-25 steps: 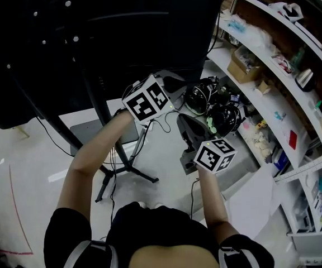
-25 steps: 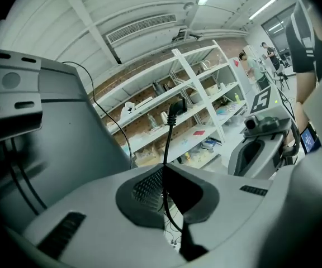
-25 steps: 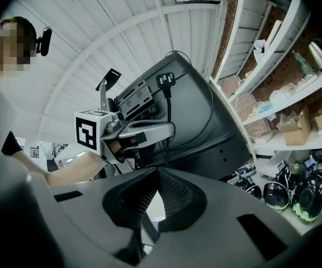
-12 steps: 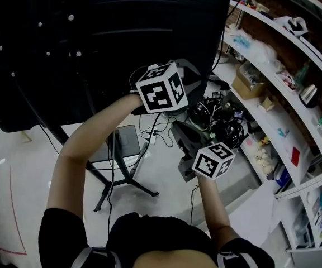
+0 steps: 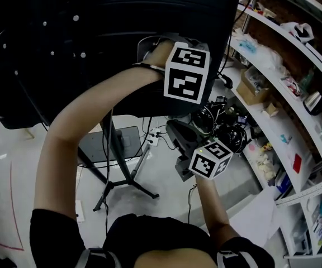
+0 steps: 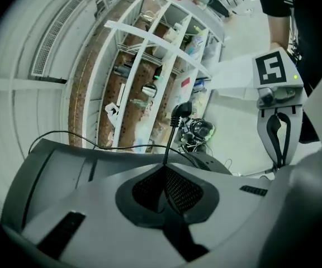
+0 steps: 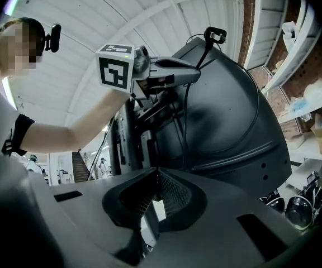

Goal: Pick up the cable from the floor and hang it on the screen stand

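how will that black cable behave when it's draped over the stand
Likely floppy: the cable sags in loose loops below the left gripper. Short lengths seem stiffer; its plug end stands upright above the gripper. Thin and probably light, it may slip off.

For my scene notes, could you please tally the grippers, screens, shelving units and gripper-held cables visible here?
Grippers: 2, left gripper and right gripper
Screen: 1
Shelving: 1
Cable, held by the left gripper: 1
Total: 5
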Motion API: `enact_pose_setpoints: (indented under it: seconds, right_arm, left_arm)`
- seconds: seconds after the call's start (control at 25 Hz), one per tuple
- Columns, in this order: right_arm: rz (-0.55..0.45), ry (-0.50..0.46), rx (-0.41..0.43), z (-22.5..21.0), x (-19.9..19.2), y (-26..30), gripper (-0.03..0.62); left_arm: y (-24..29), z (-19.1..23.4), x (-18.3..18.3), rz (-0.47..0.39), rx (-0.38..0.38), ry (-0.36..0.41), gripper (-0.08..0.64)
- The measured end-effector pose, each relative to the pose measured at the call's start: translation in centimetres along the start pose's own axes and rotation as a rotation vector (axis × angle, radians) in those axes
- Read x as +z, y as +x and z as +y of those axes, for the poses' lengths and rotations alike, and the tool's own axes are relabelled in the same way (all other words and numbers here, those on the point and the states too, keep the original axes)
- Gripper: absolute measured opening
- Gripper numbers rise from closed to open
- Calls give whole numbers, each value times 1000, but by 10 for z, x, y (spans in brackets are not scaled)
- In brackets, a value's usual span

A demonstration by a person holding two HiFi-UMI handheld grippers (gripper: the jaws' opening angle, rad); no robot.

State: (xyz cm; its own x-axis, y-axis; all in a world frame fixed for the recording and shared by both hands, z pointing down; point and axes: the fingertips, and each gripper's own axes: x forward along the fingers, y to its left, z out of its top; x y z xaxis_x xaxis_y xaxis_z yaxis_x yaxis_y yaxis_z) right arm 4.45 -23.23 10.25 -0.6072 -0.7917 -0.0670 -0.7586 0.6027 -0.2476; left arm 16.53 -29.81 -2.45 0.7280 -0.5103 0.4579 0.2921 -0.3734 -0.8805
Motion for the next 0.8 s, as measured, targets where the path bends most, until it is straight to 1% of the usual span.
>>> enact_pose_setpoints:
  seconds: [0.2, 0.32, 0.44, 0.52, 0.8]
  right_arm:
    - [7, 1, 14, 4, -3, 2, 25]
    - [8, -7, 19, 4, -3, 4, 25]
    - [-2, -32, 32, 3, 9, 5, 25]
    - [-5, -46, 45, 4, 20, 6, 25]
    - [-14, -79, 97, 10, 62, 11, 25]
  left_arm:
    - [2, 32, -1, 76, 41, 92, 12]
    - [3, 42, -7, 118, 38, 125, 12]
    - [2, 49, 1, 125, 20, 153, 12]
    - [1, 56, 11, 128, 24, 175, 12]
    - [-8, 91, 26, 133, 29, 171, 12]
